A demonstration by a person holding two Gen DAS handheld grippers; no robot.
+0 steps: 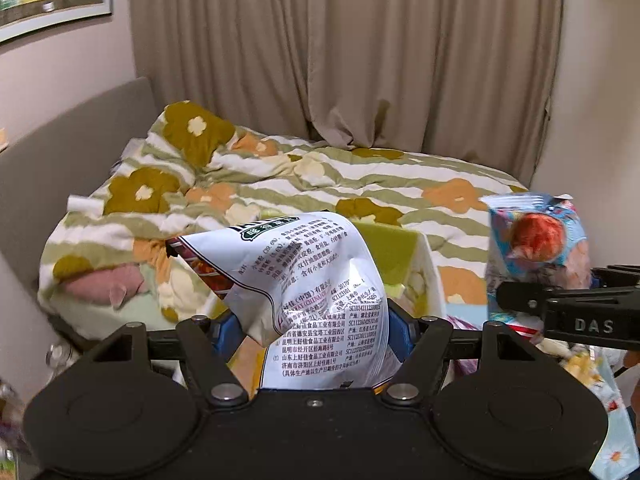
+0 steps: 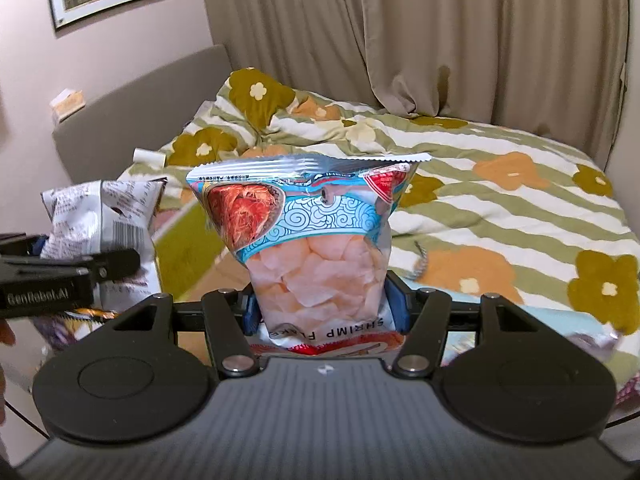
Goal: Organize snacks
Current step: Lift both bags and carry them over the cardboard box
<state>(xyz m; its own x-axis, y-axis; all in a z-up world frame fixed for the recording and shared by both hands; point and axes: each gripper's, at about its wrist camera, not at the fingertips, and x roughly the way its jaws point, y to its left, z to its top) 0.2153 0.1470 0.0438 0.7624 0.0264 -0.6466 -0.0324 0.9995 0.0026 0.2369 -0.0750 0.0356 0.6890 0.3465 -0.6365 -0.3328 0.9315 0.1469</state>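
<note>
Two items in transit: left gripper [image 1: 314, 326] jaws pinching crumpled white snack bag [image 1: 320, 292], right gripper [image 2: 326, 310] jaws pinching upright shrimp flakes bag [image 2: 316, 240]; advise firm squeeze, unhurried carry, placing one before the other.

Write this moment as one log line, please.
left gripper: shut on white bag | right gripper: shut on shrimp bag | behind: bed

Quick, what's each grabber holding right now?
Left gripper: shut on the white snack bag.
Right gripper: shut on the shrimp flakes bag.
</note>
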